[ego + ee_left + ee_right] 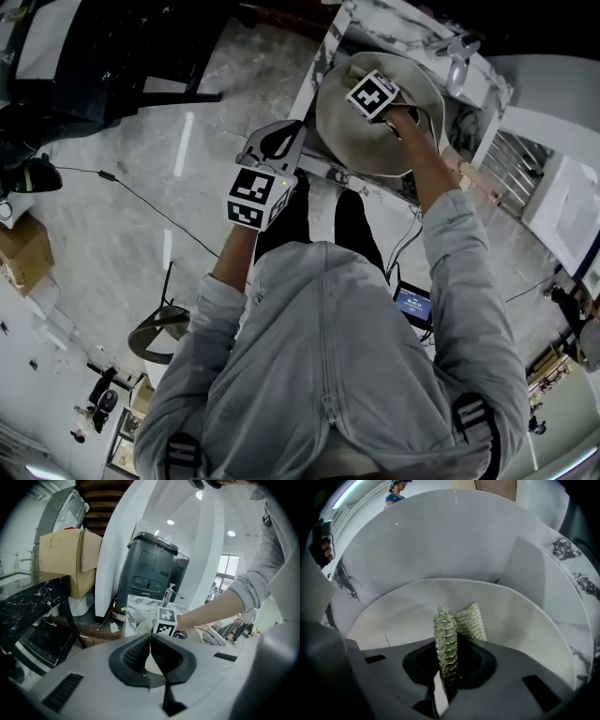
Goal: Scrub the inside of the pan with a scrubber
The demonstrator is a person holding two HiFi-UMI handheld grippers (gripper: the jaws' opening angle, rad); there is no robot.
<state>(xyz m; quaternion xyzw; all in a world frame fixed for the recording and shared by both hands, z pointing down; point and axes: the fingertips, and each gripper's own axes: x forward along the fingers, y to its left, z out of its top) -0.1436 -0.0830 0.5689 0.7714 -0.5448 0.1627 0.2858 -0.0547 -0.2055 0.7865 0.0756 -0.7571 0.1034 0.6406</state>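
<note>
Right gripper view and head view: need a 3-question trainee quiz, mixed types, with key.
1. True or false: the right gripper's tongs are shut on the scrubber.
2. The scrubber is: A) on the floor B) inside the pan C) on the cardboard box.
3. Fill in: the pan's colour is ___.
Key: 1 true; 2 B; 3 white.
</note>
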